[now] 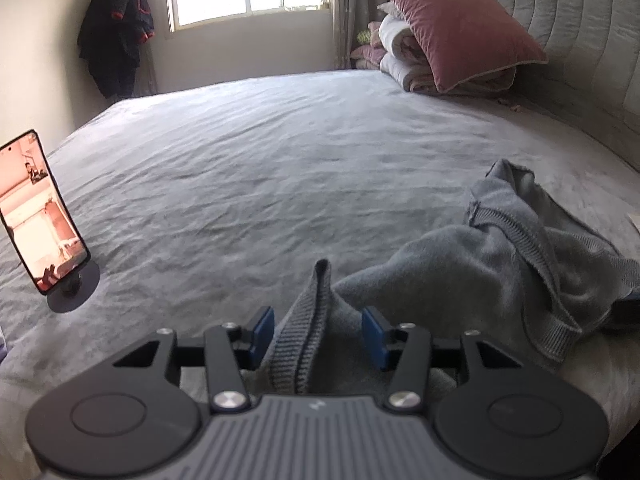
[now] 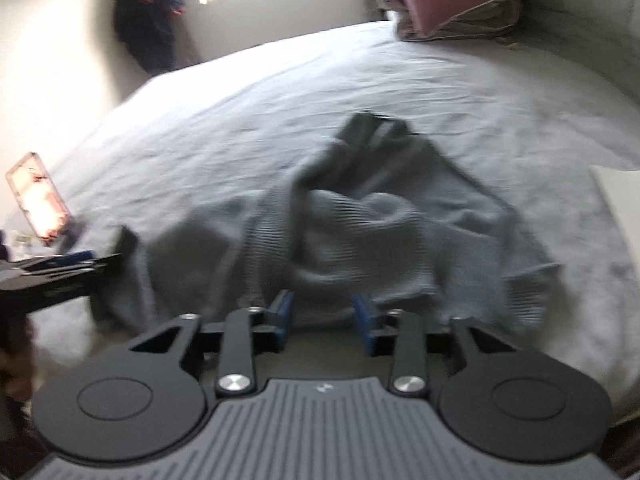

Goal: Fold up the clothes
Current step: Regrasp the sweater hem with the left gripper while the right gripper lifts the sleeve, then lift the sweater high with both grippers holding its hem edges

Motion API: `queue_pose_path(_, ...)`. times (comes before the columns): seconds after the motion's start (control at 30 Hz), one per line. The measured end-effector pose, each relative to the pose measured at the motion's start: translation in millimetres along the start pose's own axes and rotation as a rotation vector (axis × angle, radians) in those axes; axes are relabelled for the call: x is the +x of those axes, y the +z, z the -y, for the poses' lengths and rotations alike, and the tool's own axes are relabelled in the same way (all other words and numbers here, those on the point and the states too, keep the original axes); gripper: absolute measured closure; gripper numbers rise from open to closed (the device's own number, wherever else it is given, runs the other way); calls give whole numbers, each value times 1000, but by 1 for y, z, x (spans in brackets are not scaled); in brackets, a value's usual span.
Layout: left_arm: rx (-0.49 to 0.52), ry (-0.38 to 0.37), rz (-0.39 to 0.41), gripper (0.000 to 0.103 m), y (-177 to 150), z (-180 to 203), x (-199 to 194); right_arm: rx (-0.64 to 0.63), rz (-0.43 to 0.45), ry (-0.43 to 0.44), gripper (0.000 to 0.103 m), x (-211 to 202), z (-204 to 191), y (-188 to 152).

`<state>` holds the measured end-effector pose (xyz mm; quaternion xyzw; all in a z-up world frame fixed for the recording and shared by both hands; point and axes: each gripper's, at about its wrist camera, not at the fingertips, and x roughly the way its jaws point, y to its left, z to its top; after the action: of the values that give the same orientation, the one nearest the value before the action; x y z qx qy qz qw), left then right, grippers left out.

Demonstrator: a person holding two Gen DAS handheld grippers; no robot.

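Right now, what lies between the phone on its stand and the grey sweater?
Only bare grey bedsheet between the phone and the sweater; the left wrist view shows it most clearly.

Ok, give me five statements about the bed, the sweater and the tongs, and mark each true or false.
1. A crumpled grey sweater lies on the bed. True.
2. The left tongs are clamped shut on a phone. False: their jaws stand apart, with a ribbed fold of the sweater rising between them, the pads not pressing it.
3. A phone stands propped on a round stand at the bed's left side. True.
4. The pink pillow lies flat in the middle of the bed. False: it leans on folded bedding by the headboard.
5. The right tongs grip the sweater. False: they are open, and the sweater lies just beyond the pads.
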<state>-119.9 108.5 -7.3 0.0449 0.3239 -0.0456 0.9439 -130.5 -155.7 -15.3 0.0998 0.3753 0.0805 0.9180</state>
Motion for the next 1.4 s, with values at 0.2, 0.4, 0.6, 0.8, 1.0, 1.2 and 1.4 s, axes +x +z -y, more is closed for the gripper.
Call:
queue_pose_path(0.2, -58, -93, -4, 52, 5, 2, 1, 29, -16, 94, 63, 31, -22, -7)
queue_pose_path(0.4, -26, -184, 18, 51, 9, 22, 0, 62, -34, 121, 98, 50, -13, -2)
queue_pose_path(0.6, 18, -267, -5, 50, 9, 34, 1, 166, 71, 194, 99, -1, 22, 21)
queue_pose_path(0.8, 106, -557, -7, 38, -1, 57, -20, 161, 56, 163, 99, -35, 35, 13)
queue_pose_path(1.0, 232, -649, -19, 38, -14, 87, -28, 101, -46, 87, 99, -28, 42, -12)
queue_pose_path(1.2, 187, -598, -35, 38, 6, 78, -19, 124, -38, 47, 99, -37, 53, -12)
queue_pose_path(1.4, 25, -622, -142, 38, 64, 75, 31, 91, 0, 7, 99, -50, 55, -10)
